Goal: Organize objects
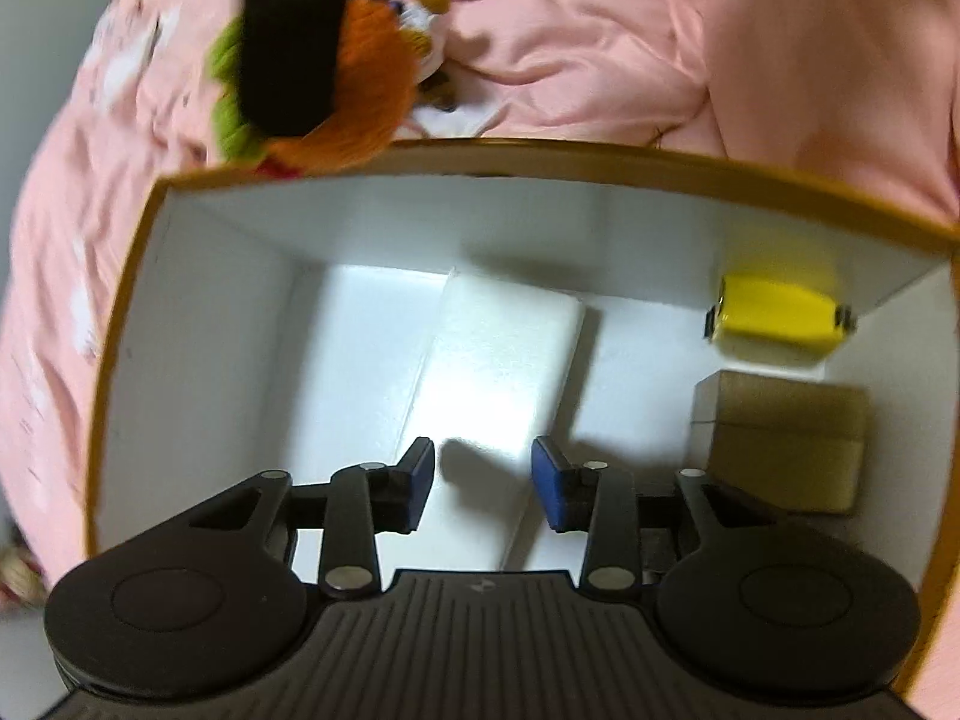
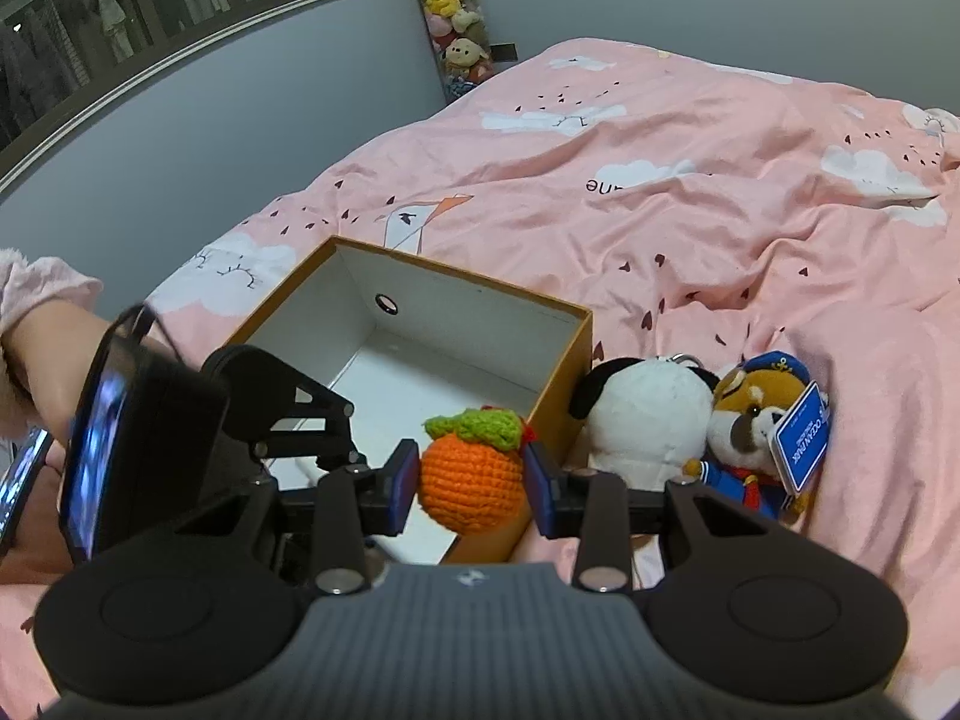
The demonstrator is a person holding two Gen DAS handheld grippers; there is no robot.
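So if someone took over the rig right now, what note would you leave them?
Left tongs: open, nothing between the pads, inside the box.
Right tongs: shut on the crocheted orange, at the box's near corner.
In the box: yellow item and tan block, both in one corner.
Still on the bedspread, outside the box: white plush and sailor plush.
Left to do: put the orange in the box, then probably both plush toys.
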